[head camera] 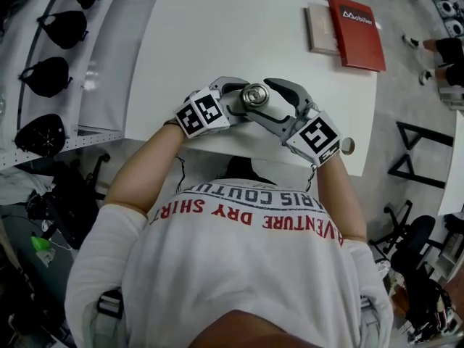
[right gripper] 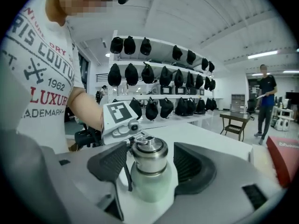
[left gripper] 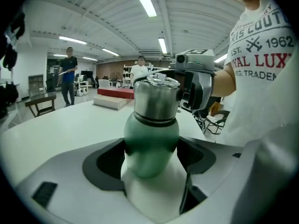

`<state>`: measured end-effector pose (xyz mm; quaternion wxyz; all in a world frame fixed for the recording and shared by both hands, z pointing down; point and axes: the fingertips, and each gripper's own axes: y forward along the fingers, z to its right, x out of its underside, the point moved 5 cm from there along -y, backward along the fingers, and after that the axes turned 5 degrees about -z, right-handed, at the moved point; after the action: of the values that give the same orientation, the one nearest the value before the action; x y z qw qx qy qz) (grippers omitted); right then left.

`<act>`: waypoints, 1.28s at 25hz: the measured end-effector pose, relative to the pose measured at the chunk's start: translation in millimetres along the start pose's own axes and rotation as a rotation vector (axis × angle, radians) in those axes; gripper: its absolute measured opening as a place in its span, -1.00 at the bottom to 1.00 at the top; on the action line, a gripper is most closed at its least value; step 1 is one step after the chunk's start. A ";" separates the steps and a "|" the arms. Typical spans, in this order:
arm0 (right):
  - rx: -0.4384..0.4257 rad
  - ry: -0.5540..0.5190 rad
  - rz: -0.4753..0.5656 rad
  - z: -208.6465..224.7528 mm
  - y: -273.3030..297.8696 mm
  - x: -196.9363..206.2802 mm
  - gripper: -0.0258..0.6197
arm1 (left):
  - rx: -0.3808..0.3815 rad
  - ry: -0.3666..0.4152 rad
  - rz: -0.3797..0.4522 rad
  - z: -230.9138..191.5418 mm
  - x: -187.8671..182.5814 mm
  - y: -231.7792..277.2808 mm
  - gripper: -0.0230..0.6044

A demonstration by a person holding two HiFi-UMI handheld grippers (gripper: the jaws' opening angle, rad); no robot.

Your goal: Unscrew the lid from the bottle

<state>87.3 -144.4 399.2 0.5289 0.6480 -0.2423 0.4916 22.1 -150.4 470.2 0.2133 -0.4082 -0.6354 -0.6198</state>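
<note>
Nearest the head camera is one person in a white printed T-shirt point(head camera: 239, 267), both forearms reaching up the frame. Two grippers meet at mid-frame over the near edge of the one white table point(head camera: 217, 27), each carrying one marker cube. One bottle point(left gripper: 152, 143) stands between them, lid end up. Its body is pale green, and its one steel lid point(right gripper: 148, 157) is seated on the neck with a dark seam below. Whether the base rests on the table cannot be told. The left gripper point(left gripper: 150, 157) is clamped on the green body. Both dark pads point(left gripper: 105, 162) bear on its sides below the seam, and the lid rises clear above them. The right gripper point(right gripper: 150, 166) comes from the opposite side, and its jaws stand wide apart. The lid sits between its ribbed pads point(right gripper: 194, 164) with a visible gap on the picture's right and the other pad just beside it, neither pressing. Further up the table, at upper right of the head view, lie two flat items side by side. One is a red book point(head camera: 357, 33) and the other a grey-beige book point(head camera: 319, 29). One small ring-shaped object point(head camera: 348, 146) sits at the table's right edge. At far left, four black caps point(head camera: 47, 75) hang along white shelving. The right gripper view shows further rows of them, too many to count with certainty. Two people point(left gripper: 69, 76) stand in the distance of the left gripper view.
</note>
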 end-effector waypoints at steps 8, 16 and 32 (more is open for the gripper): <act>0.196 0.063 0.026 -9.2 2.0 7.1 0.00 | -0.150 -0.108 0.035 7.3 0.3 2.2 0.23; 0.281 0.065 0.020 -11.3 14.3 4.8 -0.01 | -0.224 -0.170 0.048 8.7 1.4 0.3 0.23; 0.184 0.000 0.011 -4.8 13.6 6.0 -0.10 | -0.144 -0.108 0.034 6.0 1.7 1.1 0.23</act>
<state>76.5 -143.2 410.5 0.4645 0.6925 -0.1998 0.5146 23.3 -144.3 471.3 0.1591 -0.4662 -0.5927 -0.6373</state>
